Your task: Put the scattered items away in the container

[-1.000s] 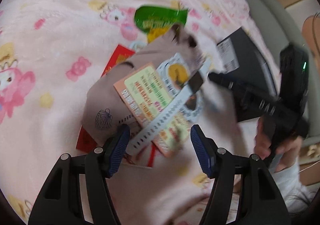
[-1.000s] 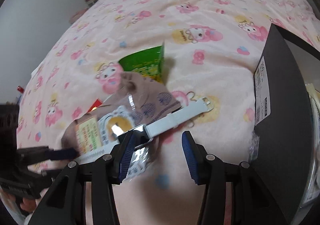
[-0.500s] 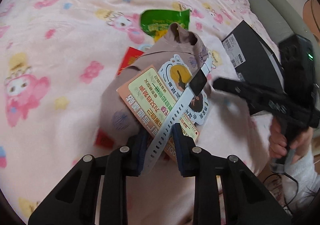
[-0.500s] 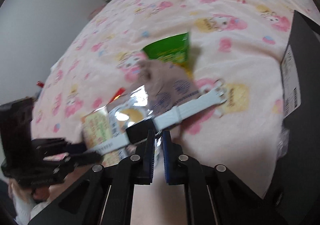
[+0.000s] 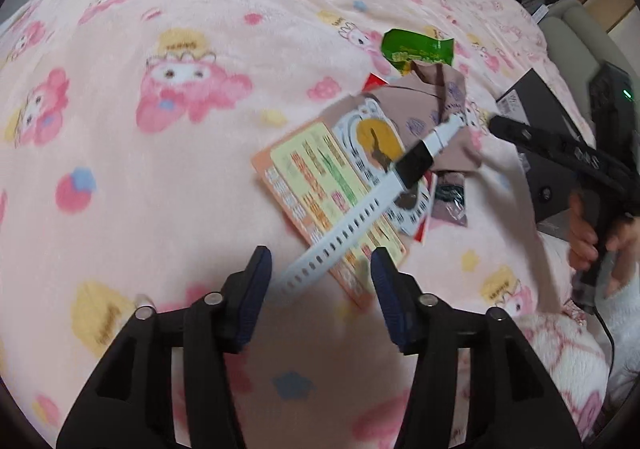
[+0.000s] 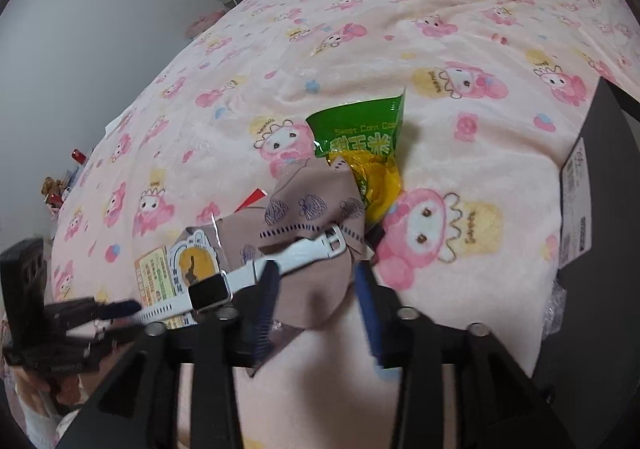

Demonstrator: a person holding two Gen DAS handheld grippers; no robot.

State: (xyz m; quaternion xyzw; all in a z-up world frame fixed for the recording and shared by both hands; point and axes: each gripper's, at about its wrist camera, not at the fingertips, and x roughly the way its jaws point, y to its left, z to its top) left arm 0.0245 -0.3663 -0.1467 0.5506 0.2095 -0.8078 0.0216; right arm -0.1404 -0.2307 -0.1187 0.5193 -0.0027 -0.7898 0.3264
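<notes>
A white-strapped watch [image 5: 414,165] with a black face lies across a pile of printed cards [image 5: 320,185] and a brown cloth [image 5: 436,101] on the pink blanket. A green snack packet [image 6: 360,129] sticks out behind the pile. My left gripper [image 5: 322,285] is opening; the strap's holed end lies between its blue pads, which are clear of it. My right gripper [image 6: 316,289] is also opening over the brown cloth [image 6: 312,209], with the watch's buckle strap [image 6: 296,255] passing just beyond its left finger. The black box [image 6: 600,189] stands at the right.
The pink cartoon-print blanket [image 5: 160,129] covers the whole bed. A red packet edge [image 6: 252,199] peeks from under the cloth. A hand [image 5: 588,233] holds the right gripper's handle beside the black box [image 5: 528,101]. Shelves and a wall lie past the bed's far edge.
Both grippers closed half a second ago, the left around the watch strap, and now stand open again. The left view has drawn back, so the pile sits farther off to the right.
</notes>
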